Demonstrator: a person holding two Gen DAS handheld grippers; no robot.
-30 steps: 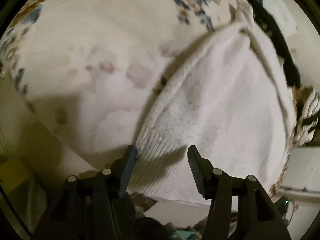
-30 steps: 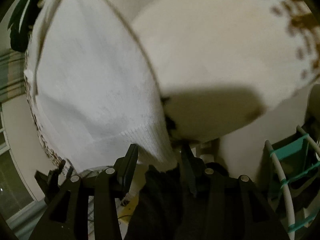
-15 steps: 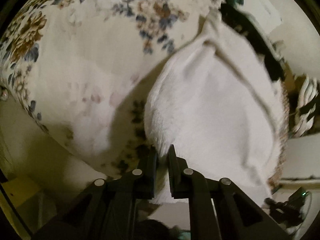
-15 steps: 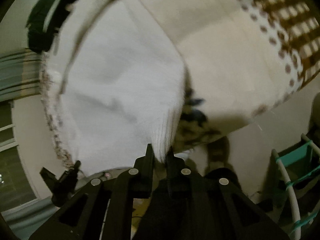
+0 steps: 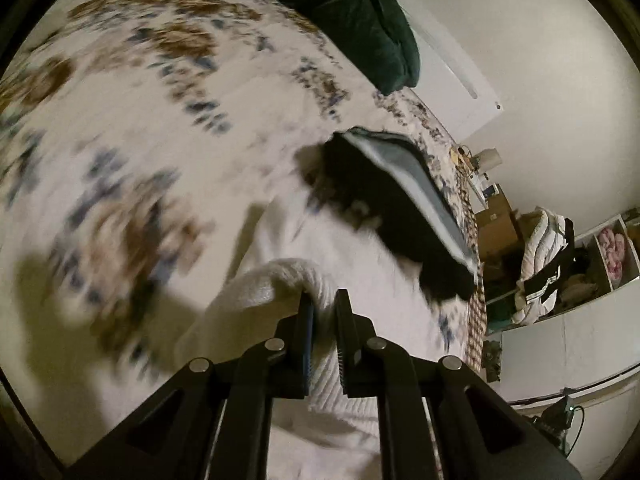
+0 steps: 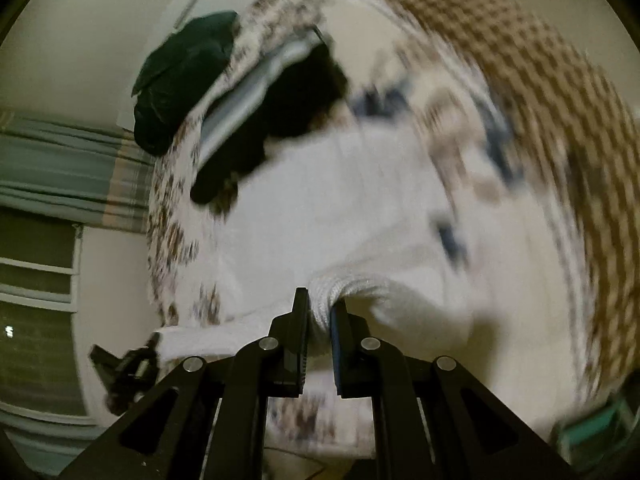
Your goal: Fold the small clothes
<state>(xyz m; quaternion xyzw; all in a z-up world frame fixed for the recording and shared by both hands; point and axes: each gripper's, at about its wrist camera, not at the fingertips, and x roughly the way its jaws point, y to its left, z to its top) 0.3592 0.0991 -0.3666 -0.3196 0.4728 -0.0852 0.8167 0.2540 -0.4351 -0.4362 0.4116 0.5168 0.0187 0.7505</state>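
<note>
Floral bedding (image 5: 132, 128) fills both blurred wrist views, and on it the left gripper (image 5: 323, 300) has its jaws drawn narrow, pinching a ribbed edge of the white knit garment (image 5: 280, 280), which bunches up at its fingertips and spreads flat ahead of it. Beyond that garment lies a folded dark piece with a pale blue band (image 5: 400, 208), and farther off a dark green cushion (image 5: 360, 20) sits by the wall. Likewise the right gripper (image 6: 319, 300) clamps narrowly on another ribbed edge of the white knit garment (image 6: 340, 200), with the dark folded piece (image 6: 280, 120) ahead to its left.
</note>
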